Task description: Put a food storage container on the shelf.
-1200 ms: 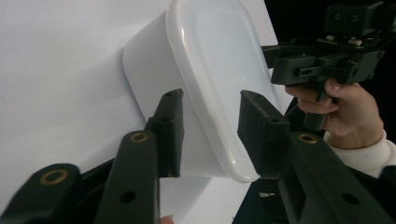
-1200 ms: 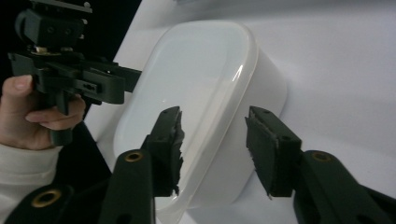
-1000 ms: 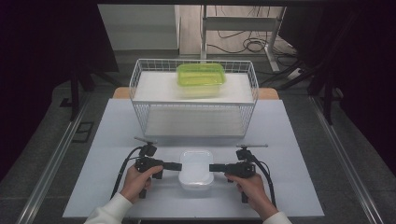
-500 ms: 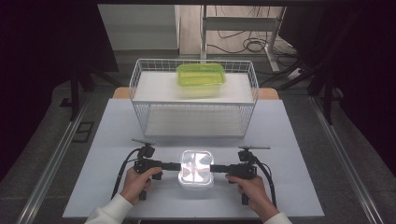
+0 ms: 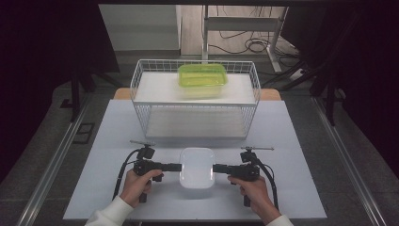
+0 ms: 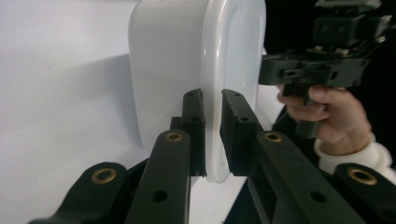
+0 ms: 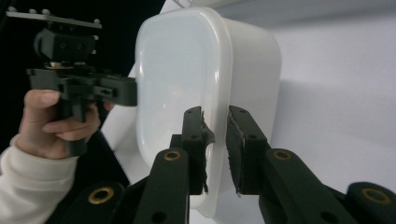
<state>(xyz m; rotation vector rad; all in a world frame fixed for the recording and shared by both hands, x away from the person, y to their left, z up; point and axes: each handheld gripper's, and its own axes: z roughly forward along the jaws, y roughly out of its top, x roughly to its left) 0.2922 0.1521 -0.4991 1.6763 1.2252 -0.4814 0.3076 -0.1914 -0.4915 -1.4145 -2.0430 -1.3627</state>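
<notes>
Two tools worked one white lidded container [image 5: 197, 172] that sat at the near middle of the pale surface [image 5: 301, 160]. The left tool [image 5: 177, 166] had just been closing and pinched the container's left rim between its two jaws; in the left gripper view the pads [image 6: 194, 126] pressed the rim of the container [image 6: 187, 60]. The right tool [image 5: 217, 168] had just been closing too and pinched the opposite rim [image 7: 219, 93]. Farther back stood one white wire basket [image 5: 141, 80], with one green lidded container [image 5: 202, 77] on the white shelf [image 5: 155, 89] inside it.
</notes>
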